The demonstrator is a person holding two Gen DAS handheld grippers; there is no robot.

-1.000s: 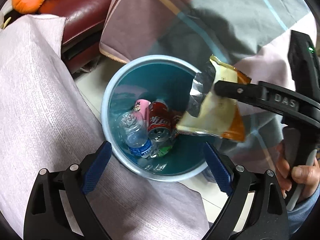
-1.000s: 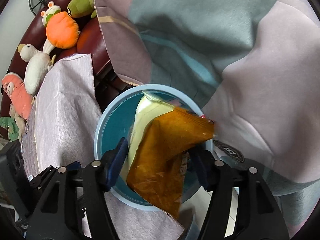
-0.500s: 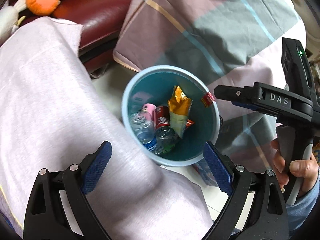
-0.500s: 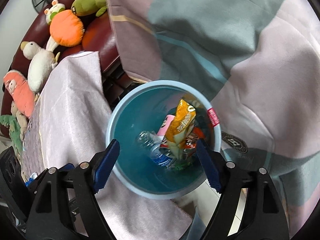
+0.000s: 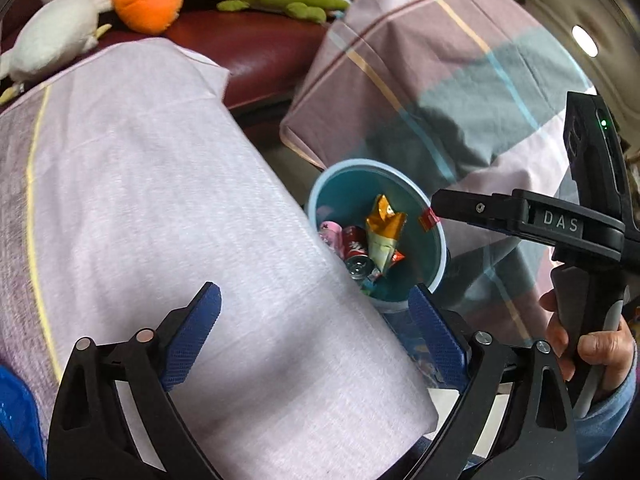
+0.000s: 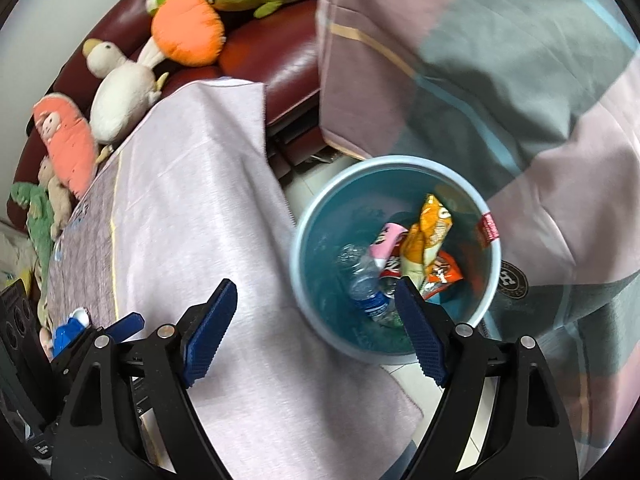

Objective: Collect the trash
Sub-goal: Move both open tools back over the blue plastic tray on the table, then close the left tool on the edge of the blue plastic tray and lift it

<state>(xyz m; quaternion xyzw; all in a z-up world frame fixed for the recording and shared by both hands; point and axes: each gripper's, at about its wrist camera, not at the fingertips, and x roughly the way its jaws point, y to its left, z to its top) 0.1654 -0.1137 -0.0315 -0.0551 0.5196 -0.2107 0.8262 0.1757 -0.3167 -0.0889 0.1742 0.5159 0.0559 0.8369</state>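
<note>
A light-blue trash bin (image 5: 438, 254) (image 6: 297, 256) stands on the floor between a cloth-covered surface and plaid bedding. Inside it lie an orange crumpled chip bag (image 5: 385, 227) (image 6: 431, 230), a red soda can (image 5: 355, 249), a pink can (image 6: 386, 241) and a clear plastic bottle (image 6: 365, 281). My left gripper (image 5: 314, 300) is open and holds nothing, hovering over the cloth beside the bin. My right gripper (image 6: 316, 292) is above the bin's near rim; its jaws are opening, with nothing between them. A hand (image 5: 592, 344) holds it at the right.
Pale lilac cloth (image 5: 160, 200) (image 6: 192, 208) drapes the surface to the left of the bin. Plaid bedding (image 5: 460, 80) rises behind and to the right. A dark red sofa (image 6: 288, 68) carries several plush toys (image 6: 184, 36). A blue object (image 6: 68, 332) lies at far left.
The orange chip bag left my right gripper and dropped into the bin. Both grippers rose and pulled back, so the bin looks smaller and more cloth fills the views.
</note>
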